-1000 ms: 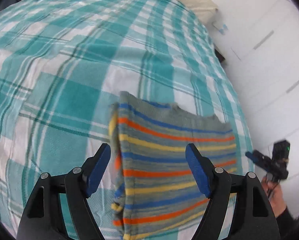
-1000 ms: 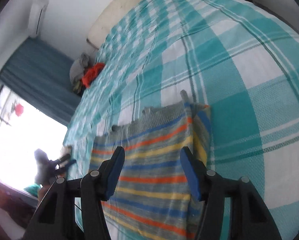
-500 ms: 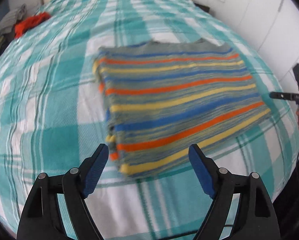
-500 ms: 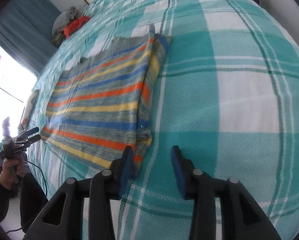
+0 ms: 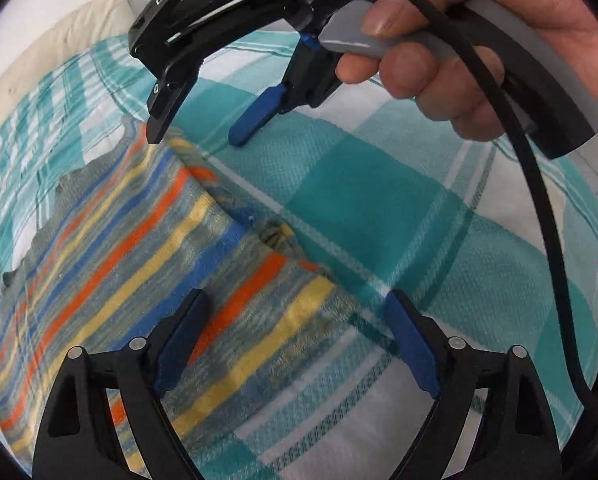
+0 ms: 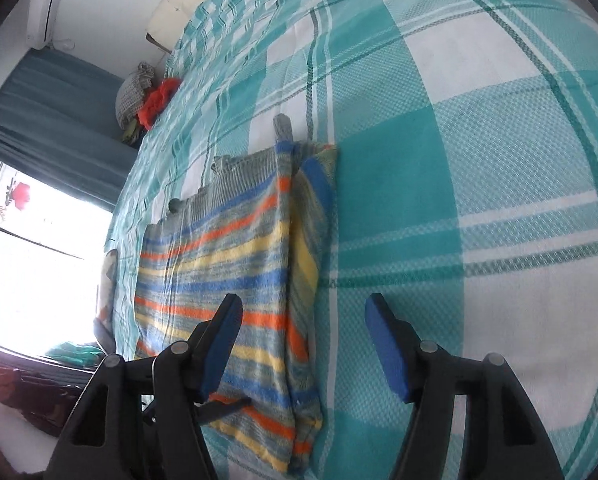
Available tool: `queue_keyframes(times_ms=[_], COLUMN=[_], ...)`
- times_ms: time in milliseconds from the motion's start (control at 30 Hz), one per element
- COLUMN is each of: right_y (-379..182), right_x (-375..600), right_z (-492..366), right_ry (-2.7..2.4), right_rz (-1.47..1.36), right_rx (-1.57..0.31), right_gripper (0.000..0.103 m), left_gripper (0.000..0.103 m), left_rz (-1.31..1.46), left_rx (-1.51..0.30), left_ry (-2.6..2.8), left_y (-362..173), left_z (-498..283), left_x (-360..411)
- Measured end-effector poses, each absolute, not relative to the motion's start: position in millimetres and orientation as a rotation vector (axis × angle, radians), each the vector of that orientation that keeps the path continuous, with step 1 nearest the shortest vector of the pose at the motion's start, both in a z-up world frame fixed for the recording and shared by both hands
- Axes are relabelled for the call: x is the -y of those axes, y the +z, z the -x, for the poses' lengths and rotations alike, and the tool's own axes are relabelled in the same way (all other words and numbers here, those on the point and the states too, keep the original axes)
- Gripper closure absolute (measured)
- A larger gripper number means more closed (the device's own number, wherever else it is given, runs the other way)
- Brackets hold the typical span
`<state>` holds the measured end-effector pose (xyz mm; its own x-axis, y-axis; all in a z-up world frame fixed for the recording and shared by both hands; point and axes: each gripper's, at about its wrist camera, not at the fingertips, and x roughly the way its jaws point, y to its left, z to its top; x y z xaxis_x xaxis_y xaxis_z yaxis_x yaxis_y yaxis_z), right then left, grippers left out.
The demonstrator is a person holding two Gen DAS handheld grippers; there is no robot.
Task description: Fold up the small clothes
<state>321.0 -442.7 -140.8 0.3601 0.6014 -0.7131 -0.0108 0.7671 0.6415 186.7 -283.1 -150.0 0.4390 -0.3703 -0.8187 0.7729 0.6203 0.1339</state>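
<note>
A folded striped sweater (image 5: pixel 147 248) in grey, blue, orange and yellow lies flat on the teal plaid bedspread (image 5: pixel 399 208). It also shows in the right wrist view (image 6: pixel 235 264). My left gripper (image 5: pixel 295 340) is open and empty, low over the sweater's right edge. My right gripper (image 6: pixel 303 344) is open and empty, straddling the sweater's right folded edge near its near corner. In the left wrist view the right gripper (image 5: pixel 203 132) hangs open over the sweater's far right corner, held by a hand (image 5: pixel 451 40).
A cream pillow (image 6: pixel 179 4) lies at the head of the bed. A red garment (image 6: pixel 157 102) and a grey bundle (image 6: pixel 133 92) sit at the bed's far left edge. A bright window (image 6: pixel 31 264) and teal curtain (image 6: pixel 51 112) are on the left.
Both grippers have swung to the sweater's right edge and come close together. My right gripper has opened wider. The sweater lies as before.
</note>
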Motion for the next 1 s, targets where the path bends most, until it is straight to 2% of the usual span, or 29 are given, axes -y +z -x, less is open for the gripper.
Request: queue_keyframes(times_ms=[33,67,100,200,267,300,500,667,867,1000], right_y=[-143,-145,-146,-148,-151,-151,-96,-63,-89,-115], right_x=[444,442,440,430,423,419,378,289,161,112], right_z=[-328,-336,-344,-370,-385,-389,-377,-382,-395,-398], right_ry=[0.434,0.437,0.439,0.455,0.456,0.436,0.525,0.680,0.730,0.716], right_rz=[-0.609,-0.611,-0.611,-0.614,-0.614,-0.599,-0.549,-0.513,-0.445,-0.442], right_rx=[-1.152,-1.157,-1.160,-1.157,-1.155,-1.162,-1.037,-1.018,-1.082,-1.115], right_gripper=[0.039,0.039,0.039,0.041,0.065,0.094,0.094,0.094,0.094,0.093], left_gripper=[0.048,0.062,0.089,0.093,0.093,0.093,0.094,0.094,0.093,0.093], left_rz=[-0.518,-0.485,-0.445,-0.297,-0.247,-0.221,0.095,0.248,0.364,0.406], left_rx=[-0.847,-0.855,-0.871,-0.903,-0.889,-0.874,-0.818,-0.832,-0.885,-0.920], left_ry=[-0.719,-0.695,-0.682,-0.690,-0.697,-0.697,-0.610,-0.453,-0.270,-0.204], left_y=[-148,-146,-145,-139,-132,-125,-79,-75,-104,-129], left_z=[-191,-195,-199,-210,-207,-204,-196,-188,-202,-199], left_x=[281,277,272,252,241,233,133,30,-48,-72])
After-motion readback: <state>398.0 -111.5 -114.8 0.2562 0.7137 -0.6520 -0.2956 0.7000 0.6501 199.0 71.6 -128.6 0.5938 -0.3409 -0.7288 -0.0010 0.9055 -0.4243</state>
